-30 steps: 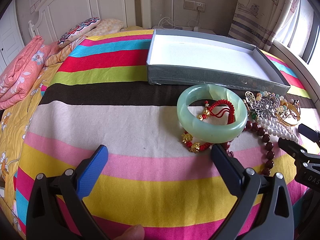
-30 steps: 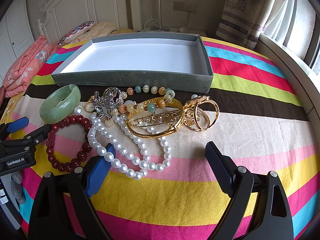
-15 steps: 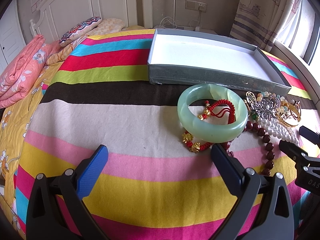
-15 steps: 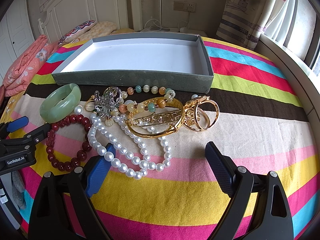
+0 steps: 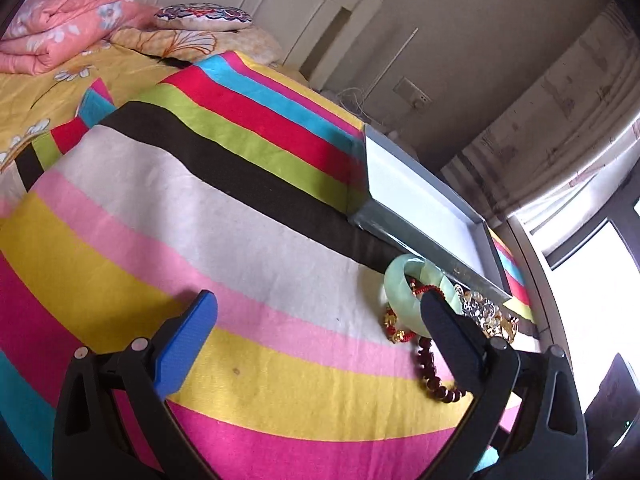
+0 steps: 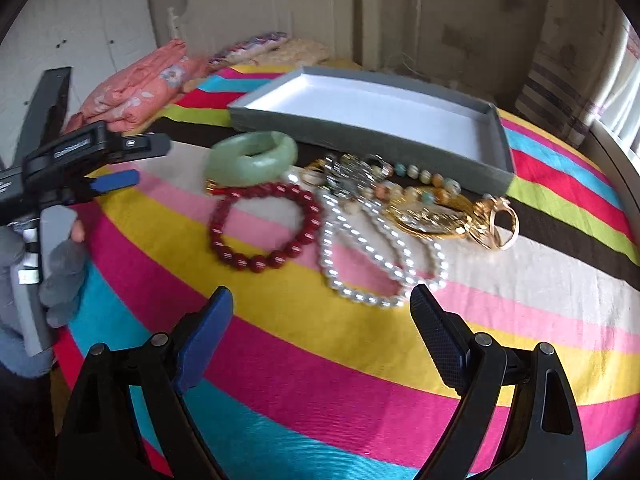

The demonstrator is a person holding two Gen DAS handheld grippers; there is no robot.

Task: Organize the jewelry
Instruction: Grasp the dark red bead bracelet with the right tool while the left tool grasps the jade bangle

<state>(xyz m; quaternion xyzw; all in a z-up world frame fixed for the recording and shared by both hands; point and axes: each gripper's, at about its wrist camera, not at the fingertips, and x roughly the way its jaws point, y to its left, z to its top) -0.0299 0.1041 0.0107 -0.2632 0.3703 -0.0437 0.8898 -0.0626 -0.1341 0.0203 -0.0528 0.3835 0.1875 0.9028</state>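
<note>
A tangle of jewelry lies on the striped bedspread in front of an empty grey box (image 6: 360, 132). It holds a jade bangle (image 6: 252, 170), a dark red bead bracelet (image 6: 256, 264), a pearl necklace (image 6: 360, 298), a silver brooch (image 6: 352, 176) and a gold bangle (image 6: 432, 216) with gold rings (image 6: 496, 224). My right gripper (image 6: 320, 296) hovers short of the pearls, its jaws closing with nothing between them. My left gripper (image 5: 316, 304) is open over bare bedspread. The jade bangle (image 5: 400, 304) sits behind its right finger. In the right wrist view the left gripper (image 6: 140, 162) is left of the bangle.
A gloved hand (image 6: 60, 264) holds the left gripper's handle. A folded pink quilt (image 5: 68, 20) and a patterned pillow (image 5: 204, 16) lie by the white headboard. The grey box (image 5: 420, 236) sits beyond the jewelry. A curtain and window (image 5: 580, 200) are on the right.
Both views have rolled and shifted. The left gripper swung left, so the jewelry now sits at its right finger. The right gripper pulled back and left of the pile, its jaws slightly narrower.
</note>
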